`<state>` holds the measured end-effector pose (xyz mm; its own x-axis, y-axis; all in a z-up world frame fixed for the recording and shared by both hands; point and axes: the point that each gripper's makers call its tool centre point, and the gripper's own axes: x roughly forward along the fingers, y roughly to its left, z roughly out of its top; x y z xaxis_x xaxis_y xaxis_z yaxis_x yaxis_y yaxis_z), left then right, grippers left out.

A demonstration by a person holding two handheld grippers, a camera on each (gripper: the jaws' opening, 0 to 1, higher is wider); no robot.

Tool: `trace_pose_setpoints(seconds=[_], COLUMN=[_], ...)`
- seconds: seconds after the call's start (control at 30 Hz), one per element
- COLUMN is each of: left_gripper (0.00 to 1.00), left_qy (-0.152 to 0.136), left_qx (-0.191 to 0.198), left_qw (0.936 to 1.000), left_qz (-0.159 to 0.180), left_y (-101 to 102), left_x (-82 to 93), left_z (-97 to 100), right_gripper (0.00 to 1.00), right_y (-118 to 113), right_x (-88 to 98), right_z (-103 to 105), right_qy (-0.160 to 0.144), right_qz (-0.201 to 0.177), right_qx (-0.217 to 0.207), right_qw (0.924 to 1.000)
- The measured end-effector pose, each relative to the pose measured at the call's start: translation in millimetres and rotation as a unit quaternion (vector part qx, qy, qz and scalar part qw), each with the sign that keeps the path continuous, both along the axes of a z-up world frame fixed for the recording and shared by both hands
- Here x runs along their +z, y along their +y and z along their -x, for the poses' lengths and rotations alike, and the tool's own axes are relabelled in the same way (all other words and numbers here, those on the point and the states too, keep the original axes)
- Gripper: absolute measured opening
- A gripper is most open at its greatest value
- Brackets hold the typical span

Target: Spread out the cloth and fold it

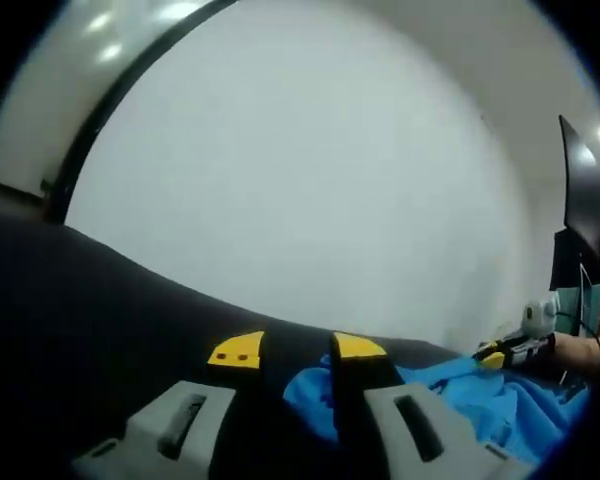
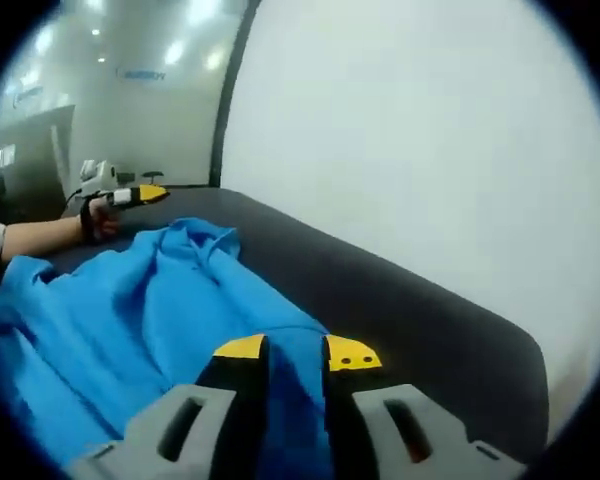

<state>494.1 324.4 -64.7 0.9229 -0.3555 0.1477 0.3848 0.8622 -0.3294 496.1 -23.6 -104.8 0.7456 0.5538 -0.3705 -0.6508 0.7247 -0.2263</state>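
A rumpled blue cloth [image 2: 130,310] lies on the dark table [image 2: 410,300]. My right gripper [image 2: 296,352] hovers low over the cloth's near edge, and blue fabric shows in the gap between its parted jaws. My left gripper [image 1: 297,349] stands open over the table, and the cloth [image 1: 500,405] bunches just past its right finger and runs off to the right. In the right gripper view, the left gripper [image 2: 148,194] sits held in a hand beyond the cloth's far raised corner. In the left gripper view, the right gripper [image 1: 492,358] rests at the cloth's far side.
A plain white wall [image 1: 310,170] rises right behind the table's far edge. A dark monitor [image 1: 586,200] stands at the right. A person's forearm [image 2: 40,236] reaches in over the table from the left.
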Motion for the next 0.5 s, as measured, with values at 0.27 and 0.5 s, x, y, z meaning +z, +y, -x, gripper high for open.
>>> trace_pose_setpoints(seconds=[0.27, 0.5], left_gripper=[0.28, 0.28], left_qy=[-0.007, -0.011], left_qx=[-0.002, -0.002], left_qw=[0.9999, 0.9996], left_qz=[-0.015, -0.025], left_y=[-4, -8], left_x=[0.8, 1.6], left_z=[0.5, 1.6], right_gripper=[0.0, 0.0], right_y=[12, 27], right_x=[42.5, 100.2], right_z=[-48, -69], right_qy=[0.003, -0.052], right_qz=[-0.055, -0.018], right_qx=[-0.035, -0.019], right_qw=[0.9979, 0.9983])
